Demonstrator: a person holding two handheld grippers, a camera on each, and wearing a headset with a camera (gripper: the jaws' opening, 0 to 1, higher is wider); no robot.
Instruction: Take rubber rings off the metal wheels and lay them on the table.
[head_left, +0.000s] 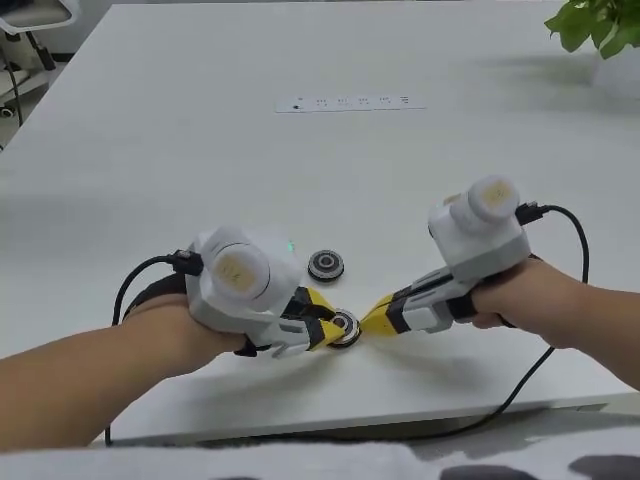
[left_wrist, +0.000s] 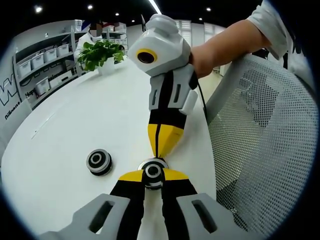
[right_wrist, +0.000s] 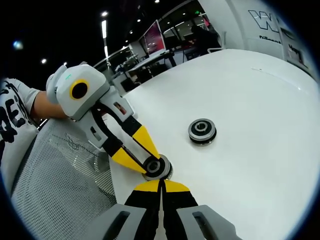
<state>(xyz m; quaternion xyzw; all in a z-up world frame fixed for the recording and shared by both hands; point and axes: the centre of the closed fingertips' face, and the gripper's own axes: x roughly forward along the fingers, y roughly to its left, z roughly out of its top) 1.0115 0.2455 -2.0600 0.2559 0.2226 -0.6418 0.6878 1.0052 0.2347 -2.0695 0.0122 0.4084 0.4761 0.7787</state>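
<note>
While left tongs (left_wrist: 153, 175) grip 1 wheel (head_left: 345, 327), right tongs (right_wrist: 161, 183) clenched, spare wheel (head_left: 325, 264) nearby

Left gripper (left_wrist: 153, 175) clamps wheel (left_wrist: 153, 171) — right gripper (left_wrist: 159, 151) jaws pressed together at its far edge; second wheel (left_wrist: 99, 161) nearby.

office-like lab, long white table (head_left: 200, 150), mesh chair (left_wrist: 260, 150), shelves of storage bins (left_wrist: 47, 62), potted plant (left_wrist: 100, 52)

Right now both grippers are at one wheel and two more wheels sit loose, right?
No, just one more wheel sits loose on the table; the head view shows it. The left gripper and right gripper are at the near wheel.
</note>
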